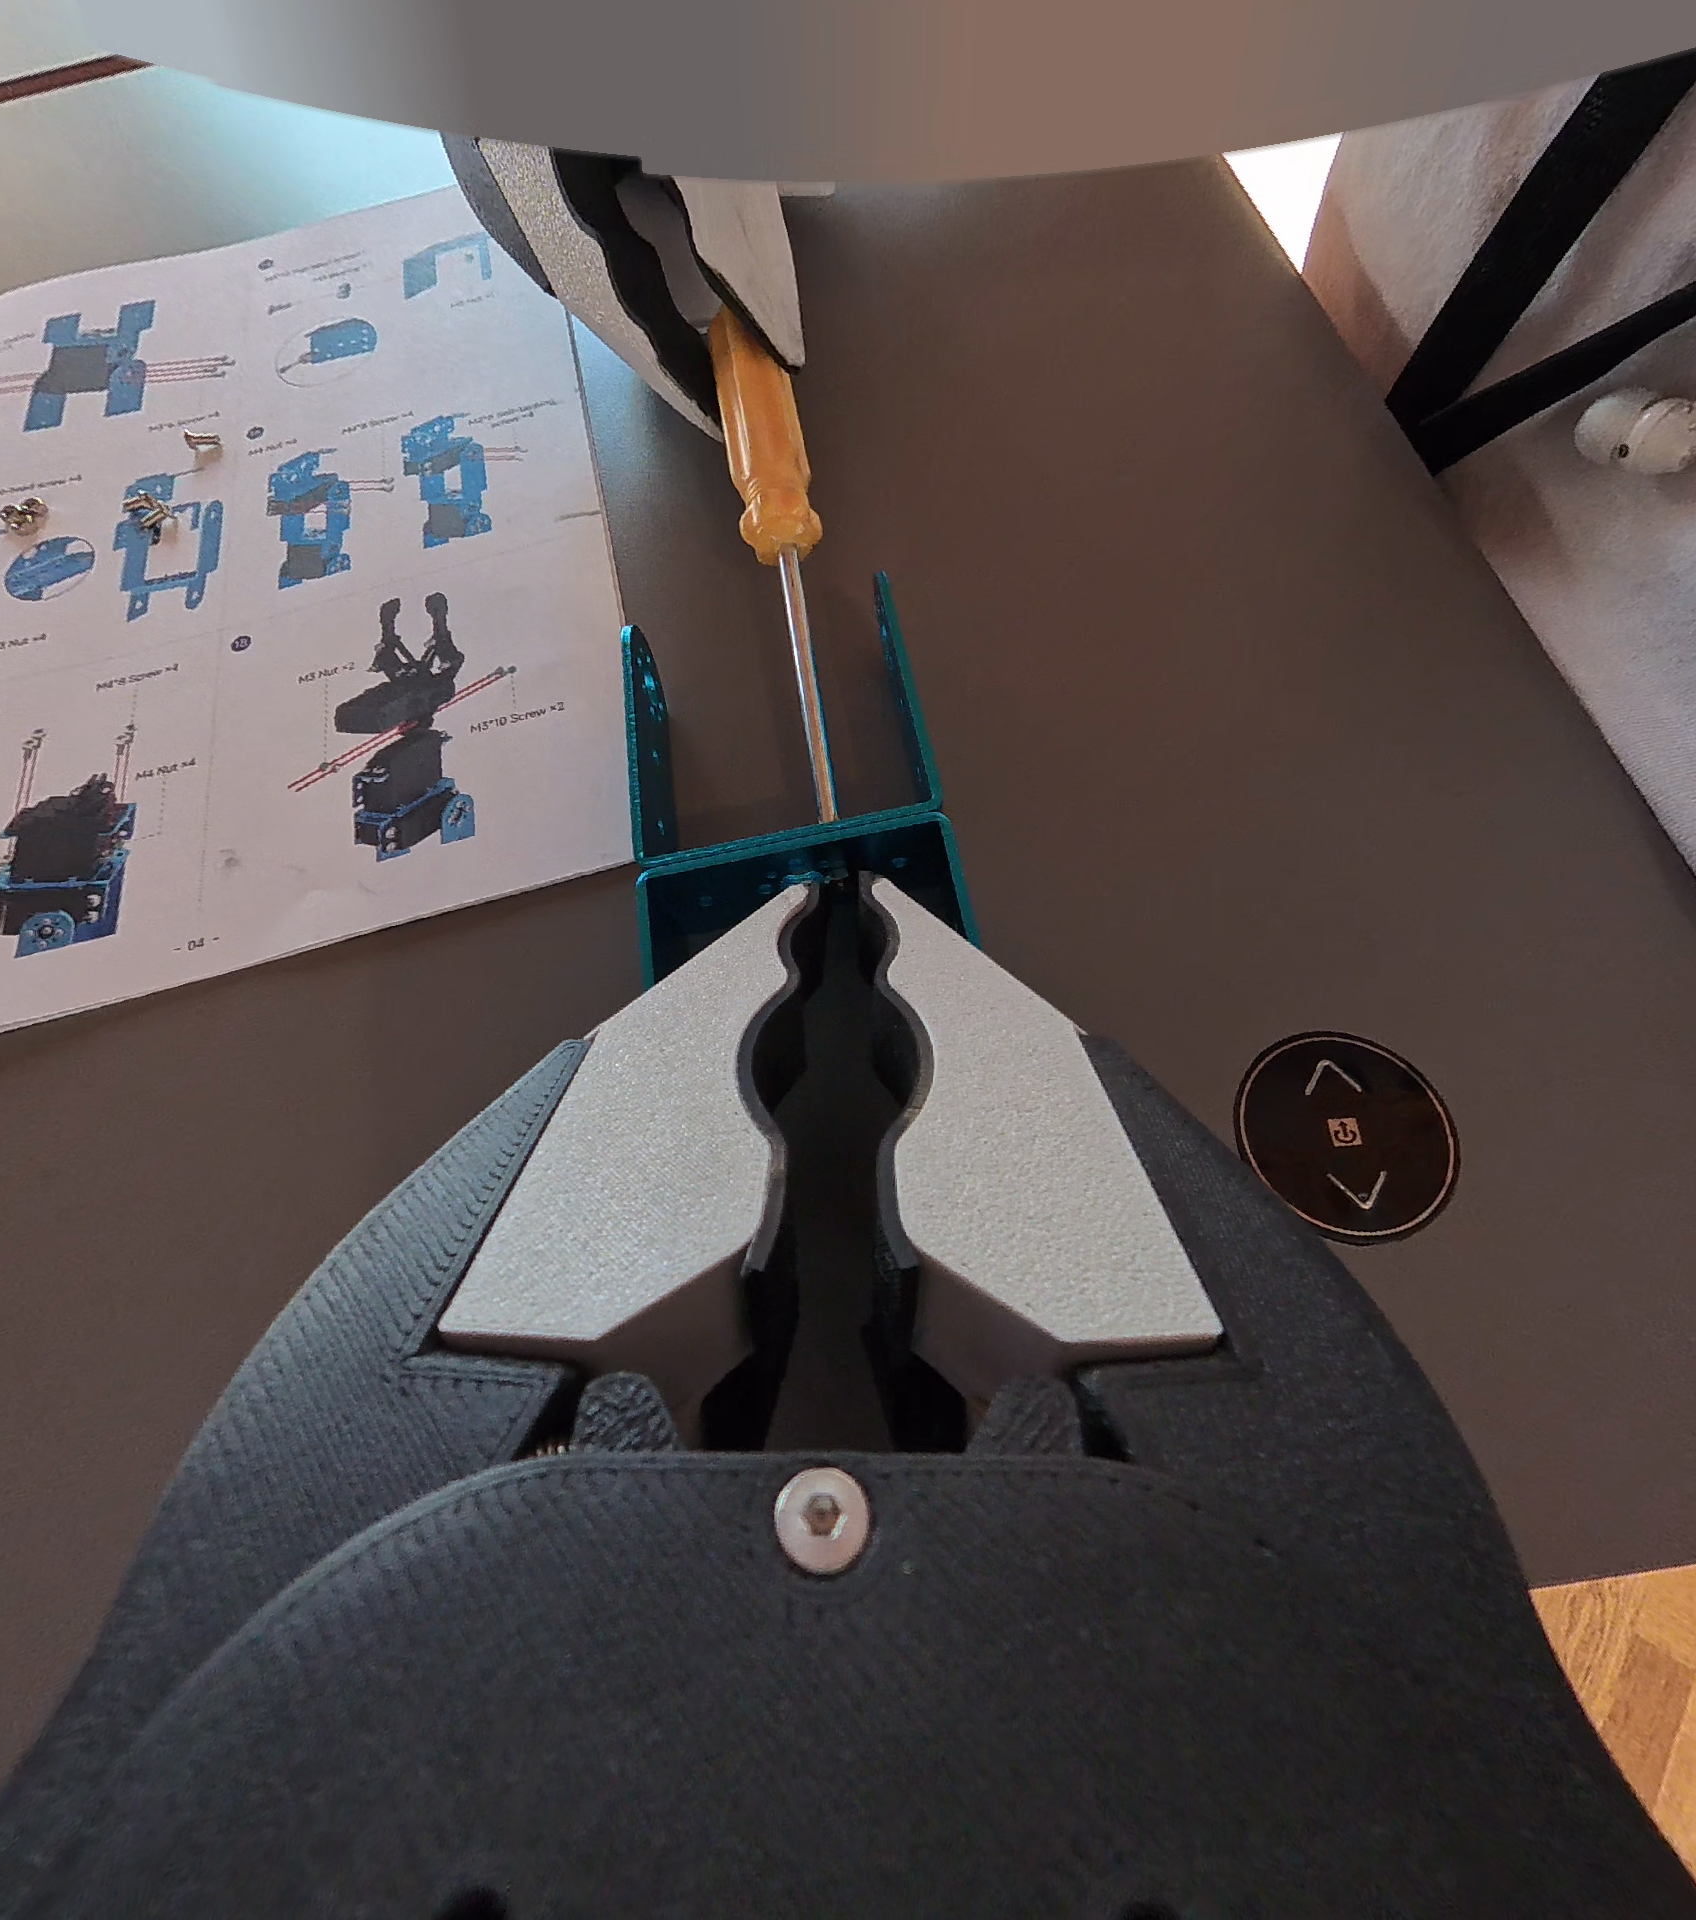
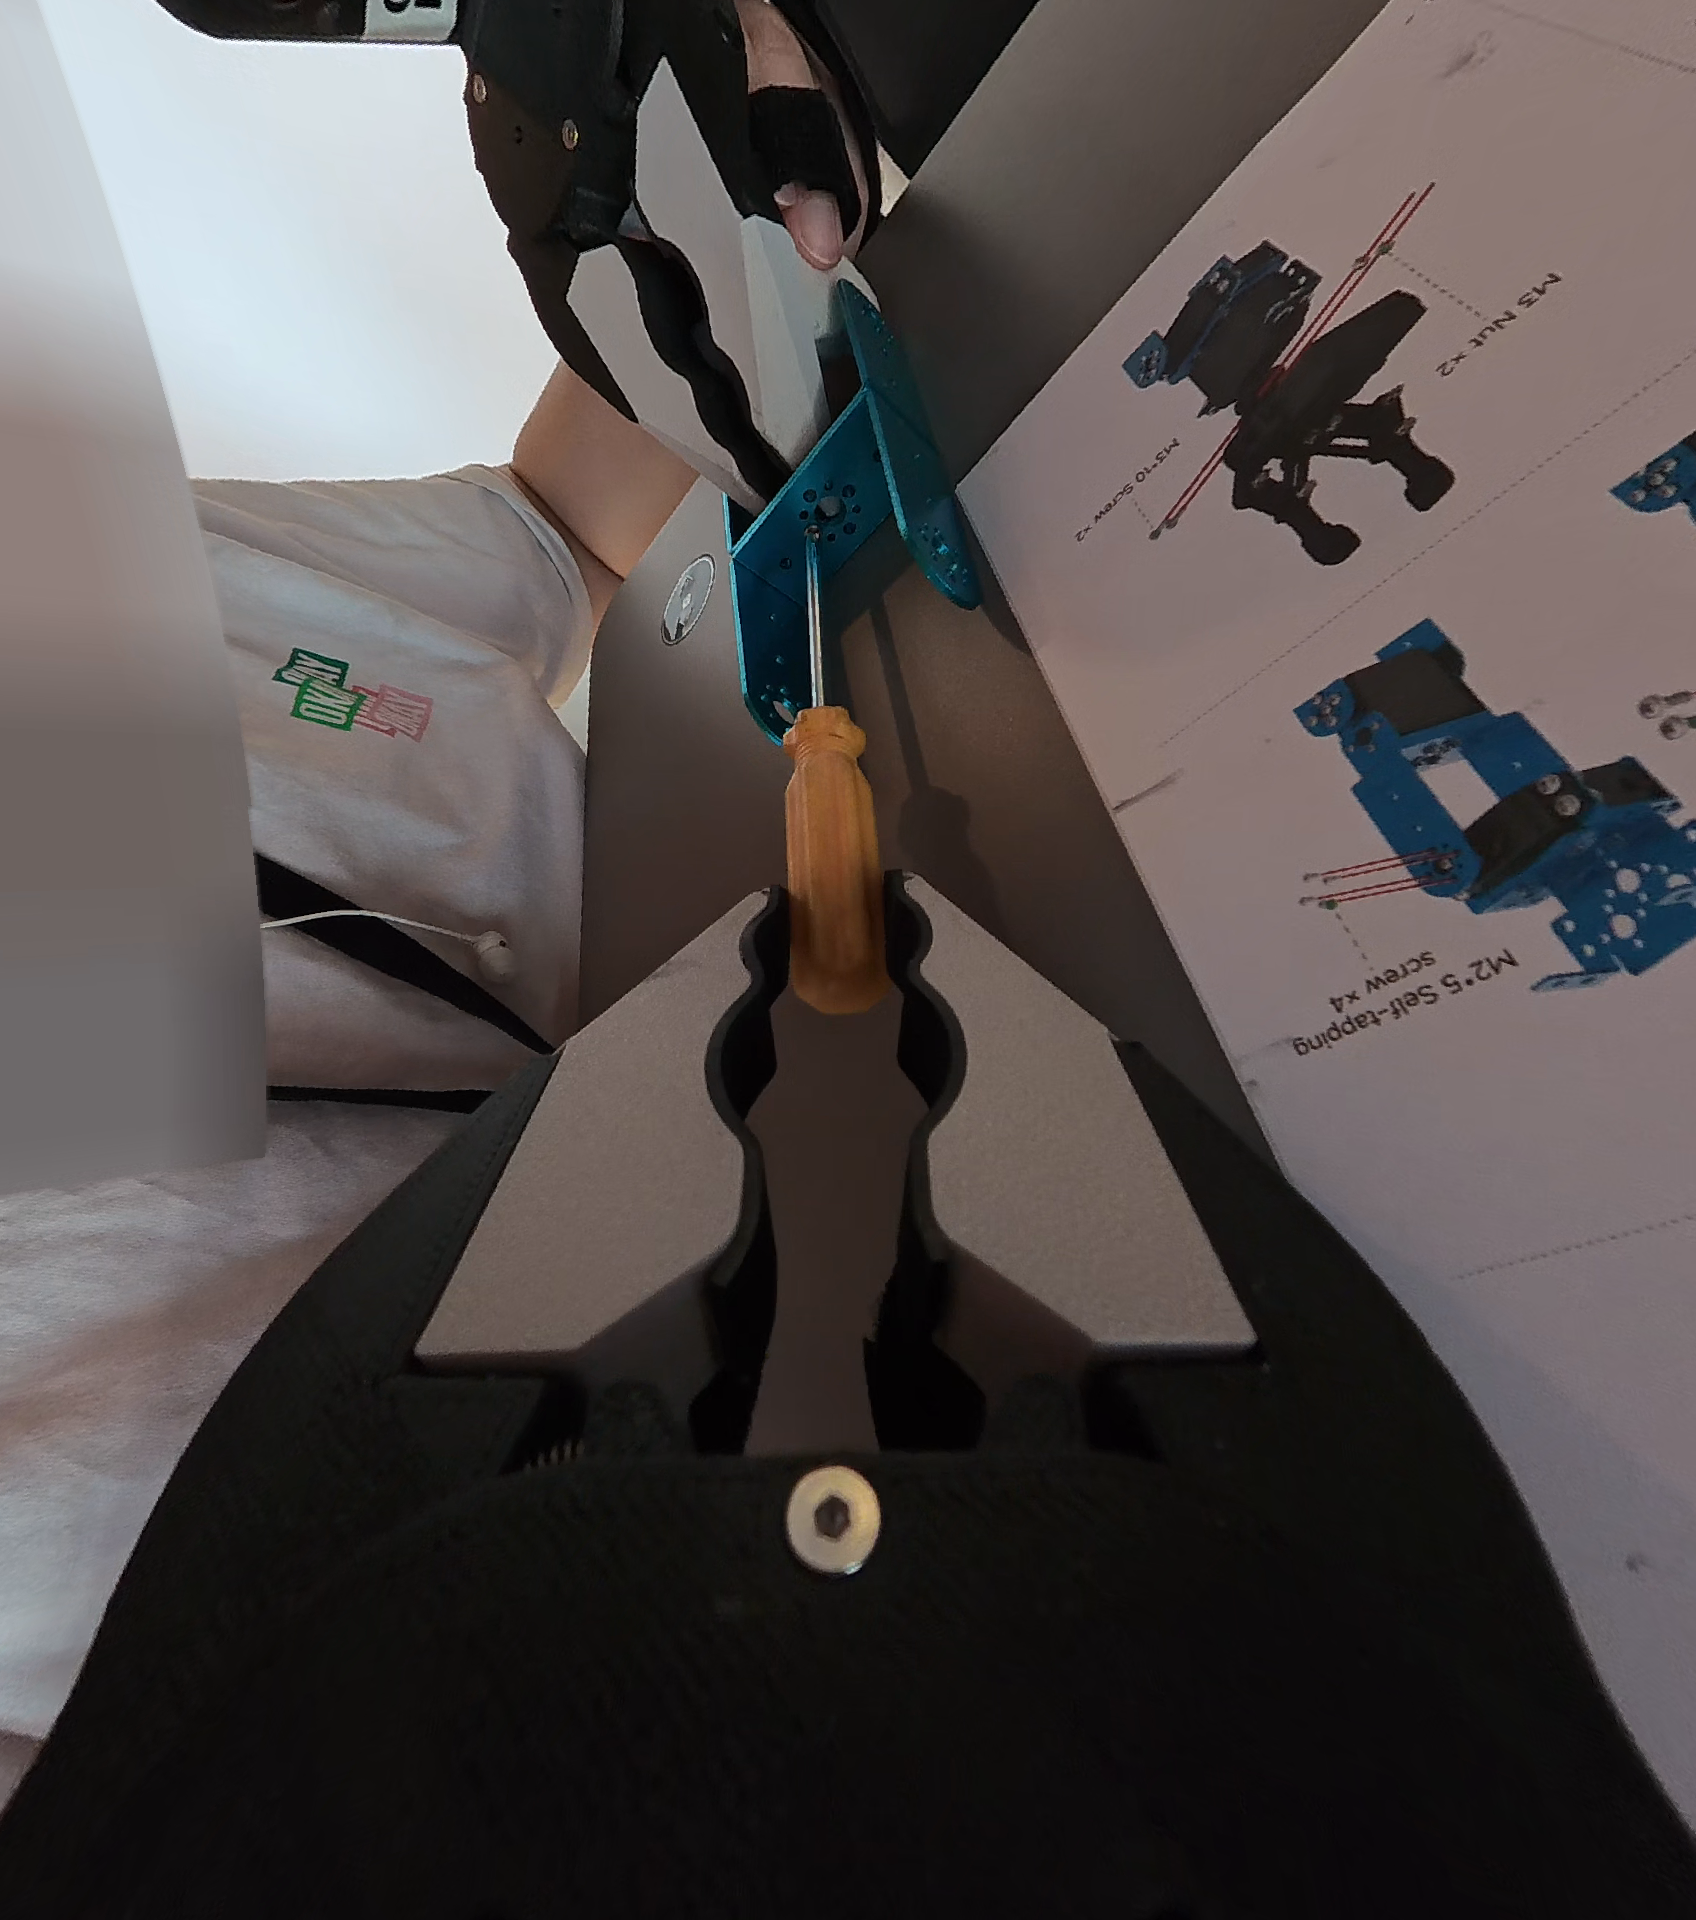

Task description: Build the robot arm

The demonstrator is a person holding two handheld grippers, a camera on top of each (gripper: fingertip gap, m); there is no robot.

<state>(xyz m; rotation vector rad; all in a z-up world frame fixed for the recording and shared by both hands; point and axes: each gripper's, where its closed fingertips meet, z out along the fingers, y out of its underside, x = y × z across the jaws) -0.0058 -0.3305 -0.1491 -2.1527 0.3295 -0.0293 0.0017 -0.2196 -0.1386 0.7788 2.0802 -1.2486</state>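
The left tool (image 1: 839, 883) clamps the blue bracket (image 1: 911, 847) steady on the table (image 1: 1135, 623) while the right tool (image 2: 836, 904) grips the screwdriver (image 2: 828, 831), its tip at the bracket's screw hole.

Close facing wrist views, shared bracket (image 1: 802, 883)

— What did the left gripper (image 1: 836, 894) look like?
— A black ribbed printed body, grey wedge fingers (image 1: 657, 1132) with wavy inner edges, one silver hex screw (image 1: 821, 1520).
— And the person?
— A white printed shirt (image 2: 387, 665), a black fingerless glove (image 2: 802, 135).
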